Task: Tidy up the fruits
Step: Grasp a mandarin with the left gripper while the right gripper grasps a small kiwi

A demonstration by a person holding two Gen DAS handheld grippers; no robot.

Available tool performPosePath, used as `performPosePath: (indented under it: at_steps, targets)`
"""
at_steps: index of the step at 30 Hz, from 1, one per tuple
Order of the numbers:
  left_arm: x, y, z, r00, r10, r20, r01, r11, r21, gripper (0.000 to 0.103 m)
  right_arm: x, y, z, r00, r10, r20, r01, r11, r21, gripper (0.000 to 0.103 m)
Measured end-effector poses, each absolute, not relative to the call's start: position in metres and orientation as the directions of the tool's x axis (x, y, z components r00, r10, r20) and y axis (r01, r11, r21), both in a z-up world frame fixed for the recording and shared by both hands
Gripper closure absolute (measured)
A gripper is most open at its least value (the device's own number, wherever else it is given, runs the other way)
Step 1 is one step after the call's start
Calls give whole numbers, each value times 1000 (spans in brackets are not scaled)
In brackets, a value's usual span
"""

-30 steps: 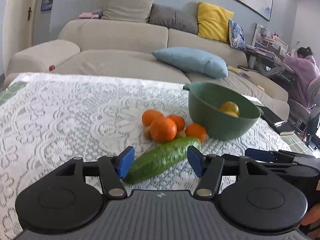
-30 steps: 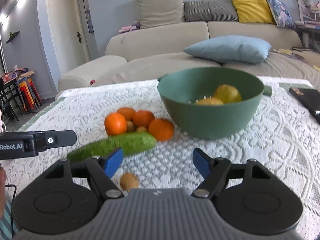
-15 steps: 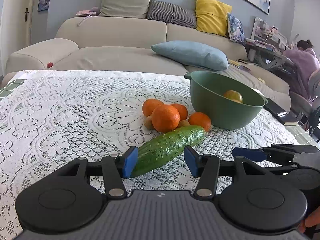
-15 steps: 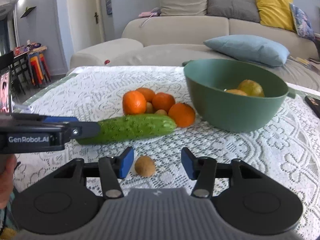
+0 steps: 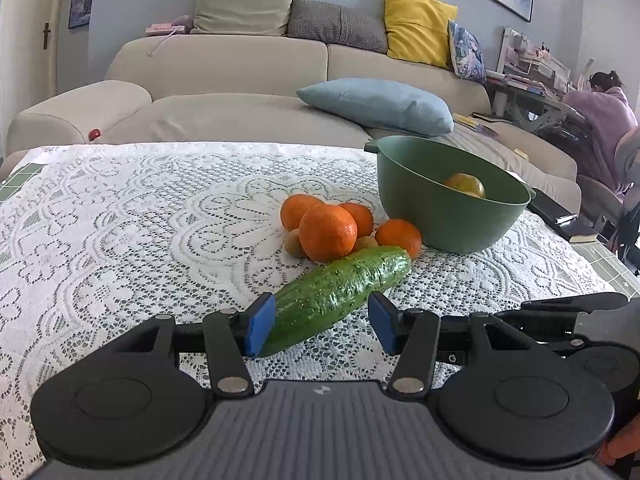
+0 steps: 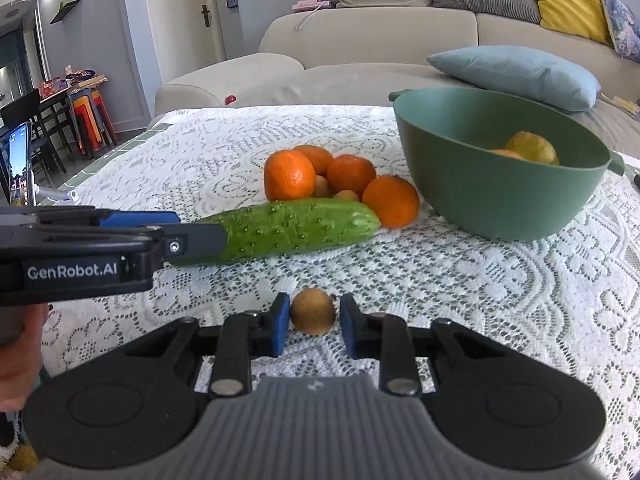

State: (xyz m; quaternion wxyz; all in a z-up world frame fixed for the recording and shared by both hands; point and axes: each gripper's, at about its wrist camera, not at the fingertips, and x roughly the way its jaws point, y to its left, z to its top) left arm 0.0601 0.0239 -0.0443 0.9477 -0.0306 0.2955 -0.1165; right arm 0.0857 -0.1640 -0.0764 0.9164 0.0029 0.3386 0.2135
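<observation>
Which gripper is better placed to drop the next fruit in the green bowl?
Right. The right gripper already brackets the small brown fruit, jaws nearly closed on it. The left gripper straddles the cucumber, jaws wide. The green bowl sits ahead-right.

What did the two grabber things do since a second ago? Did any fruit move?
The left gripper moved forward around the cucumber's near end and narrowed, one pad at its skin, the other apart. The right gripper swung over to the small brown fruit and narrowed around it, gaps still showing. Neither grips yet. The oranges, cucumber and green bowl stayed put.
</observation>
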Motion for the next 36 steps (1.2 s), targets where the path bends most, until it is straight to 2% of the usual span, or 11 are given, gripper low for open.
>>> performPosePath:
  at_steps: [12,18,26,32,36]
  targets:
    - [89,13,-36,804,-237,-546,217,971,-101,40,97,-170,-67,720,365,-591,-358,924,134,82]
    - [115,3,-38,806,-226,-547,200,974,-107,34,100,-172,-63,740,353,-572,-350,929,120,82]
    - [130,-6,-47,806,-202,-557,186,979,-87,34,105,-181,-63,750,334,-571,-314,939,137,82]
    - [130,-7,-50,805,-184,-563,179,982,-65,49,105,-181,-64,746,335,-575,-315,939,138,82]
    - [131,-7,-49,806,-185,-562,181,981,-63,52,106,-180,-66,741,334,-583,-313,939,140,82]
